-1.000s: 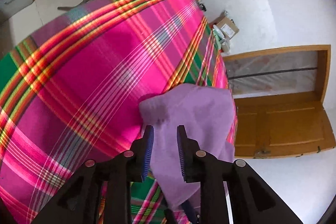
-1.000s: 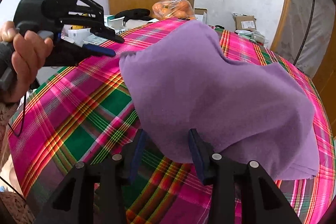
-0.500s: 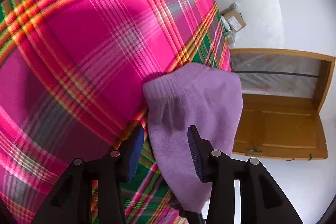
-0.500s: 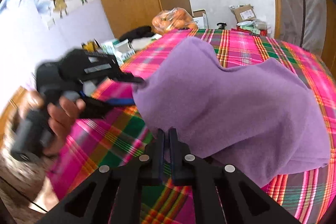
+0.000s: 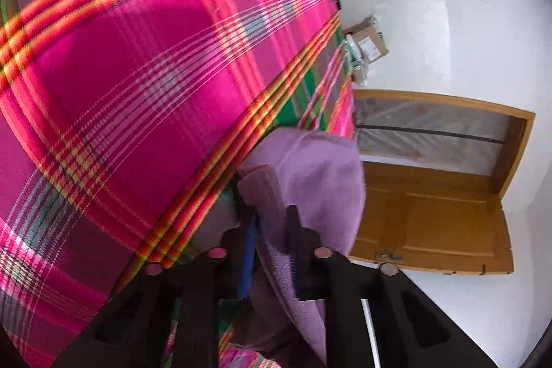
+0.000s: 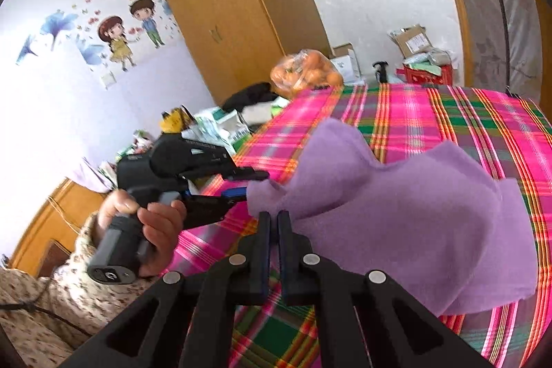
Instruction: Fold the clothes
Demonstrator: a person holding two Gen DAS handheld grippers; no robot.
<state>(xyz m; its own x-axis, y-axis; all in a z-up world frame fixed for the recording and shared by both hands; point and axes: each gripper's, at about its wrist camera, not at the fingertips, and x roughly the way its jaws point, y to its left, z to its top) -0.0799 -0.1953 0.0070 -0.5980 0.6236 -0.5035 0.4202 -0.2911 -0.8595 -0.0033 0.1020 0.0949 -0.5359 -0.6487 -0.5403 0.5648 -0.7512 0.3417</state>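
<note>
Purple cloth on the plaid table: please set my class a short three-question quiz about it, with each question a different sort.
1. True or false: the purple cloth lies fully flat on the plaid tablecloth.
2. What does the bag past the table's far edge hold? A oranges, B bottles, C shoes.
3. Which has cloth between its fingers: the left tool, the right tool, or both?

Key: 1 false, its near edge is raised. 2 A. 3 both: the right tool is shut on the cloth, and the left tool's jaws are closing with cloth between them.
</note>
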